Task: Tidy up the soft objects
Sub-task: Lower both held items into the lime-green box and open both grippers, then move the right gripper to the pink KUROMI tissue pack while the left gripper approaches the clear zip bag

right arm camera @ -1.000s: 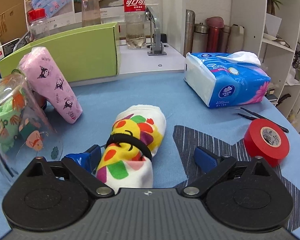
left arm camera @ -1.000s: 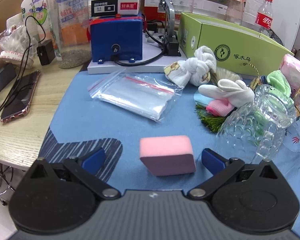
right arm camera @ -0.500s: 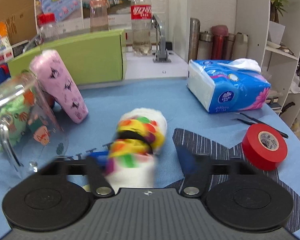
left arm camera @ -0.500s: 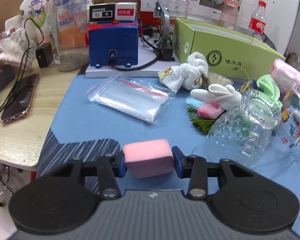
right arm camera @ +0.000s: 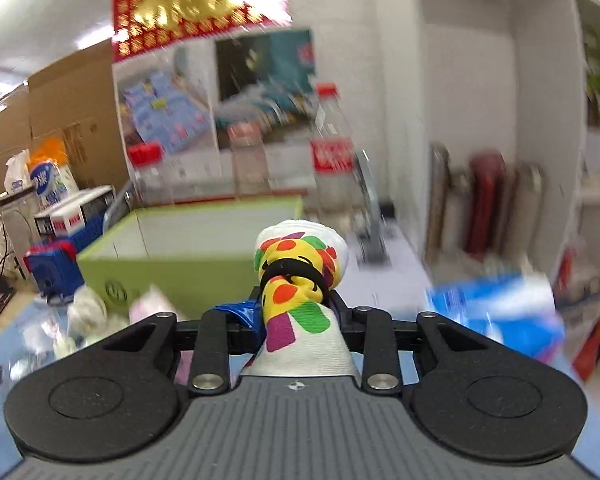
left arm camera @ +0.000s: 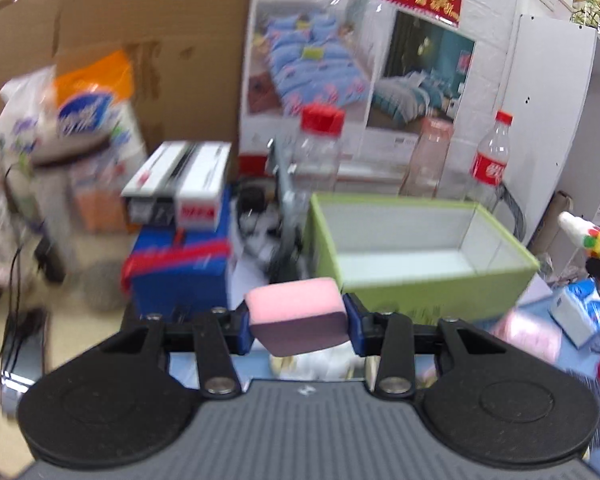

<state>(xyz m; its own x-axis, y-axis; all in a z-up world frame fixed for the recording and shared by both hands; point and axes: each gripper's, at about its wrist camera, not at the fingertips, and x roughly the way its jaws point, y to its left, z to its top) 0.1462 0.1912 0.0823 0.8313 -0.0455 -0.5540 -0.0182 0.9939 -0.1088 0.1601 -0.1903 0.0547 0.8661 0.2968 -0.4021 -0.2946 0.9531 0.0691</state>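
L claw (left arm camera: pixel 298 326) is clamped on the pink sponge (left arm camera: pixel 298 316); R claw (right arm camera: pixel 296 318), jaws just closed, grips the rolled multicolour sock (right arm camera: pixel 300 280), one item each. Both are now lifted off the blue mat (right arm camera: pixel 4 344) on the counter, where they lay 1 s ago w/ jaws wide. Ahead sits 1 open green box (left arm camera: pixel 420 276), 3 bottles behind it: 2 red-capped, 1 pink. Cardboard and posters back the cluttered room; white shelving on the right.
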